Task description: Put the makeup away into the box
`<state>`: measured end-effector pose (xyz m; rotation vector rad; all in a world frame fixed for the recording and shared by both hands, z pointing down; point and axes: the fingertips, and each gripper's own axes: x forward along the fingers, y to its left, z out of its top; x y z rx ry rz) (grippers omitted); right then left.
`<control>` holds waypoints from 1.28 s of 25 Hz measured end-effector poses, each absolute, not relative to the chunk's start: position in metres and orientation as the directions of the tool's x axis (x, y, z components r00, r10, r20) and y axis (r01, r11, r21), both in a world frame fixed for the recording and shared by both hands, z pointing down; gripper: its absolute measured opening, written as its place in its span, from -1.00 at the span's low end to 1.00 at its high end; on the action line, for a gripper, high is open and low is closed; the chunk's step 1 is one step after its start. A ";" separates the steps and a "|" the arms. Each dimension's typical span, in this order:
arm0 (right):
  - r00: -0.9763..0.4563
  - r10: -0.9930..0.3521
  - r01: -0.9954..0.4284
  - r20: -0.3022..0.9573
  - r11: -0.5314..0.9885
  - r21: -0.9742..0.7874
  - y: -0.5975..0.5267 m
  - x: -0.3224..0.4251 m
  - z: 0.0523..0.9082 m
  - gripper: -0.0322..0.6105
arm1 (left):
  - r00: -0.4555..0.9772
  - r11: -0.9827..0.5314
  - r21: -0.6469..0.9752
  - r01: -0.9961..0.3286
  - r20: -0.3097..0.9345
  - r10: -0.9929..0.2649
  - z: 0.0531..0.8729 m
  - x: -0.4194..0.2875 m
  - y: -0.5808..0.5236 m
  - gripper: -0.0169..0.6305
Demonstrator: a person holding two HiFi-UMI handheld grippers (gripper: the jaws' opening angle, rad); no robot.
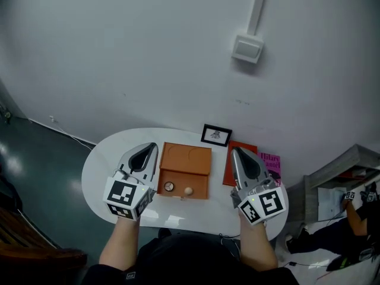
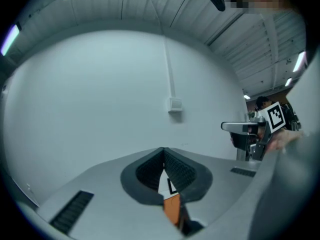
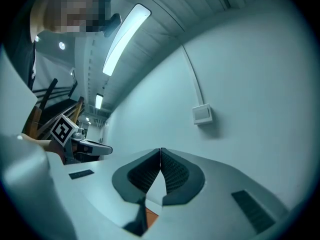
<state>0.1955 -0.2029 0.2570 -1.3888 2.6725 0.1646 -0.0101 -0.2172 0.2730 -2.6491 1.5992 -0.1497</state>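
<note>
As left hand-held gripper (image 1: 152, 148), right hand-held gripper (image 1: 235, 151) hover, box (image 1: 185, 158) lies between.

The person is wearing a black top (image 1: 178, 259) with short dark sleeves (image 1: 110, 276), leaving the forearms bare. The left gripper (image 1: 148, 148) and the right gripper (image 1: 236, 152) are each showing a smooth, pale grey shell tapering to a rounded nose, with a dark teardrop recess on top. At the rear of each, a marker cube (image 1: 126, 195) is carrying black-and-white square patterns. In the gripper views, dark ribbed pads (image 2: 177, 171) are lining the jaws, and narrow slotted vents (image 2: 72, 209) are breaking the grey casing.
</note>
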 end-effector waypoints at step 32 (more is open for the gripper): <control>-0.561 -0.827 -0.827 -0.037 0.560 0.043 -0.210 0.175 0.276 -0.79 | 0.493 -0.496 -0.029 -0.868 0.077 -0.867 0.284 -0.023 -0.223 -0.93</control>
